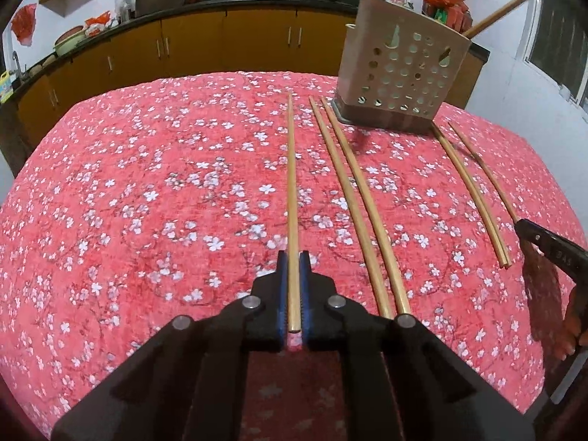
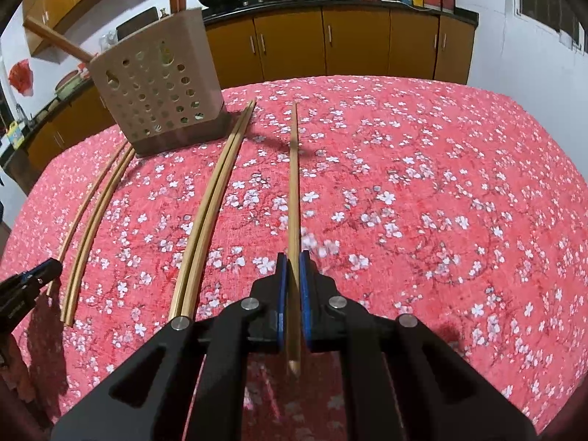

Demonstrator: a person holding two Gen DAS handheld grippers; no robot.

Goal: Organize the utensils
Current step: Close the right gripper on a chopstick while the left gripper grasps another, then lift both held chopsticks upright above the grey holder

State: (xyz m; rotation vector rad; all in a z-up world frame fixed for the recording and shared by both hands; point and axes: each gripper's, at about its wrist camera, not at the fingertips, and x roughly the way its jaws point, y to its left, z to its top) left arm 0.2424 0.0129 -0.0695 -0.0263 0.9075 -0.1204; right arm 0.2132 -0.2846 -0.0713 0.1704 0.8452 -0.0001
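We hold one chopstick in each gripper. In the left wrist view the left gripper (image 1: pixel 293 257) has its blue pads pinched on a chopstick (image 1: pixel 291 198) near its thick end, the rest running up the middle of the frame over the red flowered tablecloth (image 1: pixel 128 202). In the right wrist view the right gripper (image 2: pixel 293 259) pinches another chopstick (image 2: pixel 294 191) the same way — its butt end pokes back between the fingers at bottom centre.

Loose chopsticks lie in pairs on the cloth: one pair (image 1: pixel 362 217) just right of centre, a second pair (image 1: pixel 474 191) toward the right edge of the left view. The perforated beige holder (image 1: pixel 398 73) stands at the upper right there, at the upper left in the right view, with sticks already upright in it.

These sticks look light, stiff and smooth, so we judge they may swivel or slip in a narrow pinch. A hold near the thick end — as now — leaves the thin tip free to go into the holder.
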